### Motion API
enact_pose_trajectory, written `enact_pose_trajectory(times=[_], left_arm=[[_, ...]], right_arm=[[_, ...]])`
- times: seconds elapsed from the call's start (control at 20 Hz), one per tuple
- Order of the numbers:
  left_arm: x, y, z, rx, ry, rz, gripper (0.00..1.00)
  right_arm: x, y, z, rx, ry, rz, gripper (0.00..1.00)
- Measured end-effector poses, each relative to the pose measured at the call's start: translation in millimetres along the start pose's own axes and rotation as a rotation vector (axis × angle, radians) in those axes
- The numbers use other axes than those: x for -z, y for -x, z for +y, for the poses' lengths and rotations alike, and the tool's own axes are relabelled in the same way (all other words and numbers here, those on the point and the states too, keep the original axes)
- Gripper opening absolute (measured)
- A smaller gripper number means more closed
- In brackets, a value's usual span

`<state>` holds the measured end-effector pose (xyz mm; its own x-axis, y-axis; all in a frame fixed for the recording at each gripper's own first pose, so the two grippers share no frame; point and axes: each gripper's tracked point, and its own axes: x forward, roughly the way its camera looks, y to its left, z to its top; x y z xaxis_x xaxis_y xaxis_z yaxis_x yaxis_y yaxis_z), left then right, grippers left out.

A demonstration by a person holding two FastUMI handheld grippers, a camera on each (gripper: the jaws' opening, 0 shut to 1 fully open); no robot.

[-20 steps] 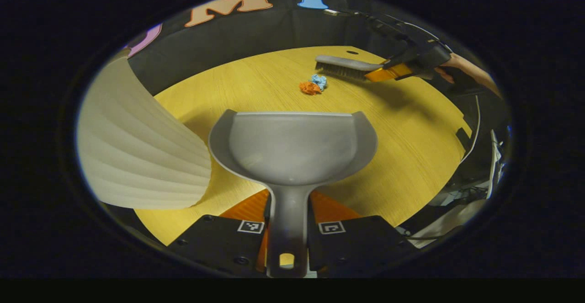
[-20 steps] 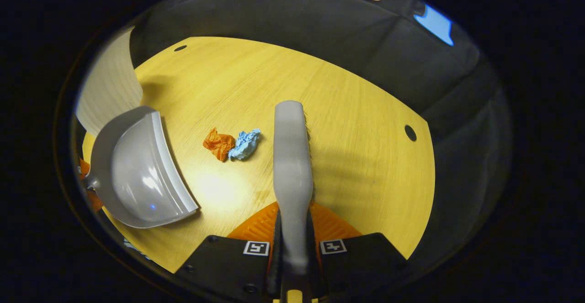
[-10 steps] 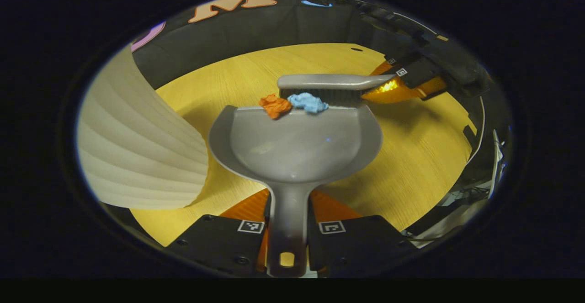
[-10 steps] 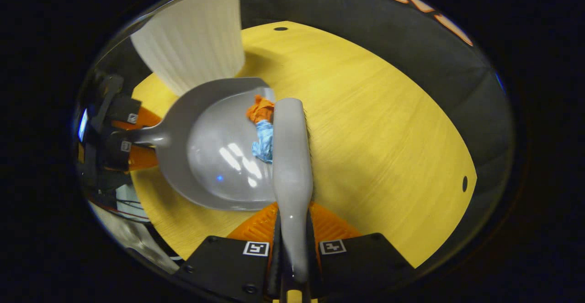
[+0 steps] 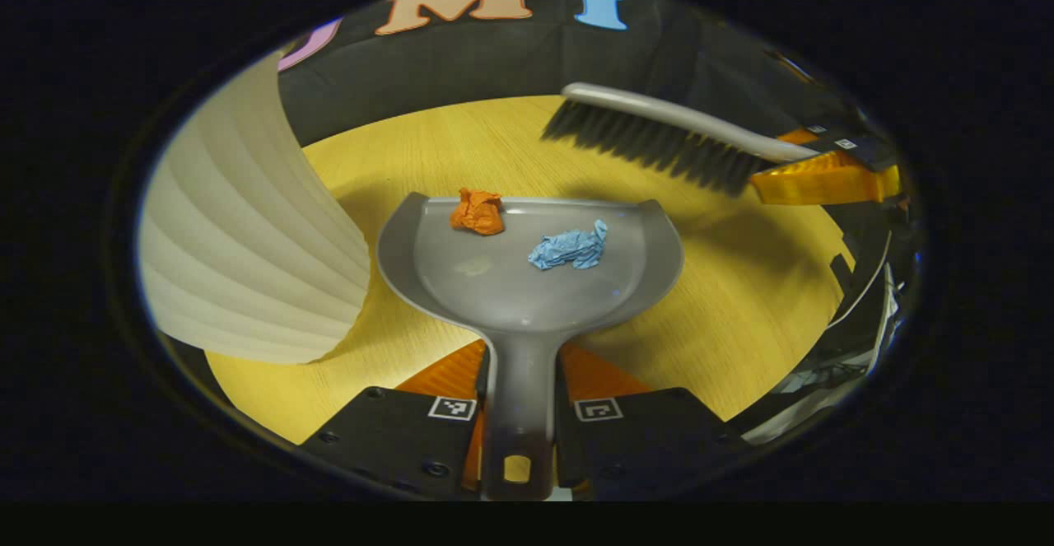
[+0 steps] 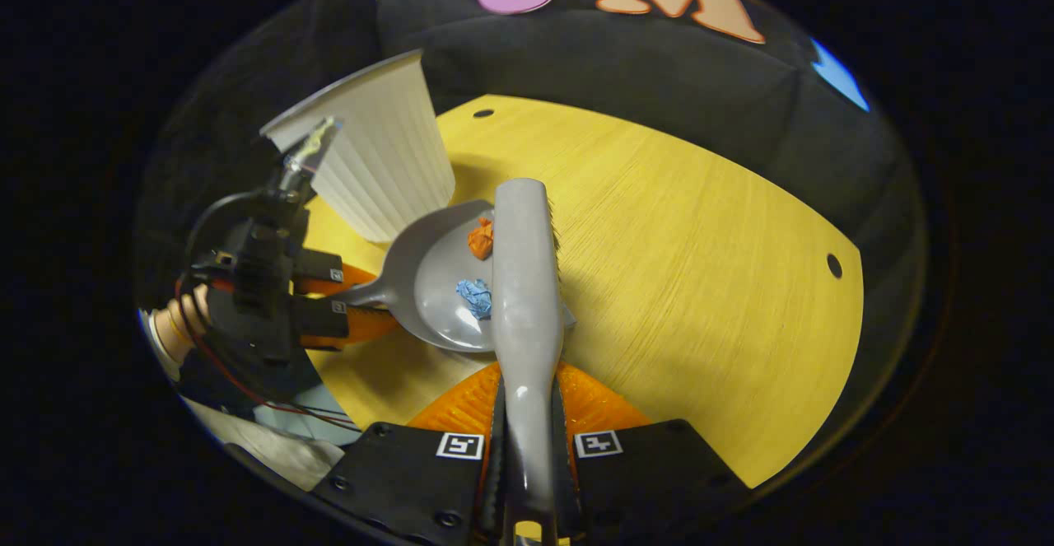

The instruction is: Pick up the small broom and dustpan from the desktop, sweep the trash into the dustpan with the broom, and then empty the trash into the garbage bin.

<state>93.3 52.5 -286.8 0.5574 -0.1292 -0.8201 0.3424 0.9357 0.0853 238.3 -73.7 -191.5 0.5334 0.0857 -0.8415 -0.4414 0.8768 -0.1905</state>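
Dustpan [image 5: 527,270] sits in your left gripper [image 5: 520,381], both fingers pressed on its handle; in the left gripper view the pan lies low over the table [image 5: 741,315], its open lip facing the far side; two bits of trash rest inside it, an orange wad [image 5: 477,212] at the far left of the pan just by the lip, and a blue wad [image 5: 568,248] to its right and a little nearer you; the two are apart, not touching. Your right gripper [image 6: 527,414] is clenched on the broom [image 6: 525,282], both fingers on its handle; in the left gripper view the broom [image 5: 659,138] hangs in the air beyond the pan's far right corner, bristles pointing down and clear of the table, with its shadow falling on the wood beneath; the right gripper [image 5: 823,171] shows at the far right there. A ribbed white bin [image 5: 247,258] stands on the table just left of the pan, close to its left edge; whether they touch, you cannot tell. In the right gripper view the broom's back runs straight ahead over the pan's right side, the bin [image 6: 379,167] stands beyond the pan [image 6: 436,282], and your left gripper [image 6: 329,307] with a hand [image 6: 177,324] behind it shows at the left.
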Motion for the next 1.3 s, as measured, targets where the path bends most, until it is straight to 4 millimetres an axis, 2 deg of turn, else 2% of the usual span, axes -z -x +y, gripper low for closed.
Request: enact_pose_trajectory(times=[0.1,0.2,0.35,0.4,0.55,0.6,0.7,0.8,0.9,1.05,1.1,1.15,1.3], left_arm=[[-5.8,4.9,-9.7,0.035,0.091,-0.041,0.30],[-10.5,16.2,-18.4,0.059,0.152,-0.064,0.30],[-14.6,33.3,-20.2,0.047,0.118,-0.096,0.31],[-16.1,30.8,-20.4,0.043,0.089,-0.105,0.29],[-27.0,43.1,-23.5,0.074,0.070,-0.085,0.31],[-30.9,50.6,-17.2,0.106,0.093,-0.076,0.27],[-42.6,79.5,-11.9,0.169,0.122,-0.088,0.29],[-50.7,107.2,4.9,0.152,0.066,-0.131,0.29],[-60.3,135.6,32.1,0.079,-0.020,-0.184,0.29],[-76.3,180.4,77.2,-0.023,-0.037,-0.187,0.30],[-76.7,197.8,91.9,-0.058,-0.028,-0.172,0.27],[-72.7,209.4,108.9,-0.098,-0.011,-0.146,0.29],[-47.6,240.6,164.3,-0.213,0.057,-0.032,0.27]], right_arm=[[10.5,-2.4,-10.7,0.056,-0.059,-0.054,0.26],[18.7,-4.1,-6.8,0.093,-0.123,-0.091,0.26],[48.3,-8.2,-10.2,0.126,-0.240,-0.145,0.26],[59.2,-12.3,-12.9,0.148,-0.270,-0.153,0.25],[84.0,-36.1,-10.8,0.150,-0.363,-0.180,0.26],[88.5,-41.7,-11.3,0.146,-0.385,-0.187,0.25],[97.6,-49.9,-16.2,0.147,-0.405,-0.196,0.26],[101.5,-60.3,-12.9,0.139,-0.407,-0.207,0.26],[100.0,-56.0,-13.9,0.121,-0.393,-0.223,0.26],[103.0,-49.6,-18.5,0.070,-0.368,-0.234,0.26],[104.4,-50.7,-19.9,0.053,-0.359,-0.236,0.26],[103.3,-50.9,-18.7,0.037,-0.348,-0.234,0.26],[104.3,-52.7,-17.5,-0.002,-0.318,-0.216,0.26]])
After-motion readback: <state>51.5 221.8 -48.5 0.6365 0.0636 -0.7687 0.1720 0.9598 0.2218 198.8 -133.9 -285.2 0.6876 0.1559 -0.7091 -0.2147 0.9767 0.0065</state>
